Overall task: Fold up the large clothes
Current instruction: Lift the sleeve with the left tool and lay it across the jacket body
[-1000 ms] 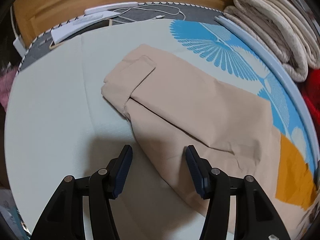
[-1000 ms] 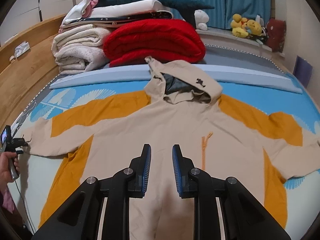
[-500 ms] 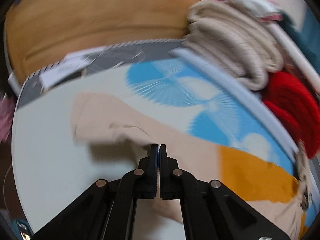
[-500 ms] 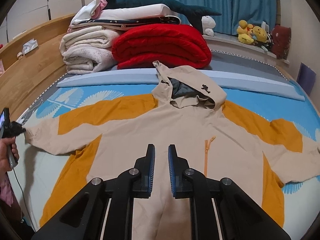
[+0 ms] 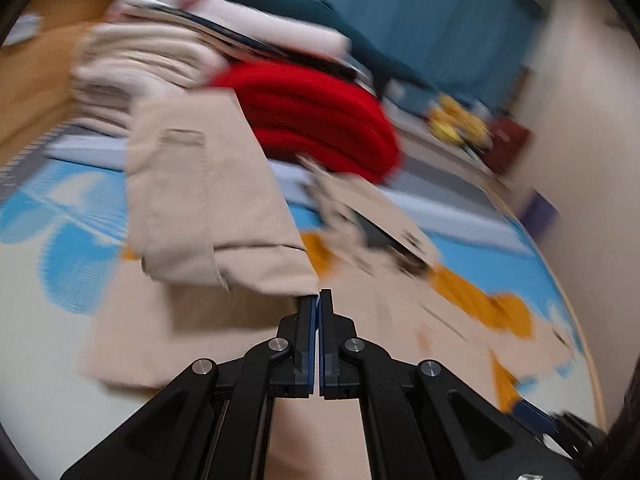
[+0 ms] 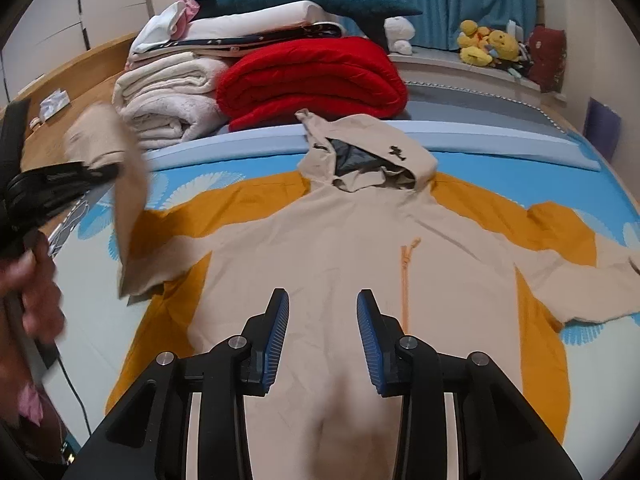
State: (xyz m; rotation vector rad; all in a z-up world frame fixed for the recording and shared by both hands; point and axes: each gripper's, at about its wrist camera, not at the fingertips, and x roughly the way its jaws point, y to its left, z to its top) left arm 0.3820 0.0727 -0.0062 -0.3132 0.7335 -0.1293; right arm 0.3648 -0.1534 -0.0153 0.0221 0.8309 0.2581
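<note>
While the left gripper [image 5: 319,300] pinches the raised sleeve [image 5: 208,200] at its edge, the right gripper [image 6: 323,334] hangs spread above the jacket [image 6: 340,248] lying flat on the bed [image 6: 500,168]. Judged light, limp, slippery; grip hems.

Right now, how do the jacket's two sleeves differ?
The left sleeve is lifted off the bed, pinched in the shut left tongs; the right sleeve lies flat, spread sideways, untouched. The open right tongs hover over the jacket's body. Both sleeves are beige with orange panels.
</note>
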